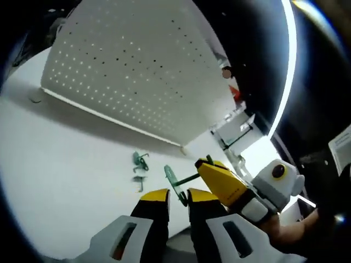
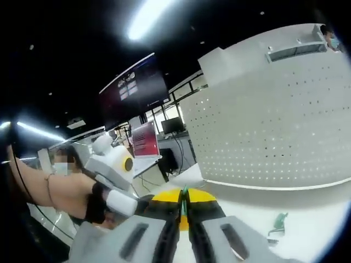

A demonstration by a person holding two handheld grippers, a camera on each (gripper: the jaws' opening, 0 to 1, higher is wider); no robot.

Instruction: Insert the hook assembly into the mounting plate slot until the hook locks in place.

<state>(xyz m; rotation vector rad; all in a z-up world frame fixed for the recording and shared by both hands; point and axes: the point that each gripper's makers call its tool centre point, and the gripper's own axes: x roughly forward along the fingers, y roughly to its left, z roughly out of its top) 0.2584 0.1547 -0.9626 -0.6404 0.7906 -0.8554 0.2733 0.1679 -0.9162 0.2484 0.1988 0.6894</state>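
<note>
In the left gripper view my left gripper (image 1: 178, 201) rises from the near edge with its yellow-tipped jaws a narrow gap apart and nothing between them. Just beyond those tips stands the green hook (image 1: 176, 183), a flat round disc on a thin stem, and the stem runs to the right into the yellow jaws of my right gripper (image 1: 211, 167), which comes in from the right with a hand behind it. The disc sits just above the white table (image 1: 60, 181), close to my left jaw tips; whether it touches them I cannot tell. A little to the left of it, two more small green hook pieces (image 1: 140, 167) lie on the table, apart from both grippers. Farther away the white perforated mounting plate (image 1: 137, 66) stands upright on the table, well apart from the held hook, its rows of small holes facing me. In the right gripper view my right gripper (image 2: 185, 205) has its jaws pressed nearly together on a thin green sliver of the hook (image 2: 185, 193) that pokes up between the tips. The mounting plate (image 2: 274, 120) rises to the right and far, and a green hook piece (image 2: 279, 221) lies on the table (image 2: 307, 219) near its foot. My left gripper (image 2: 118, 175) shows to the left.
</note>
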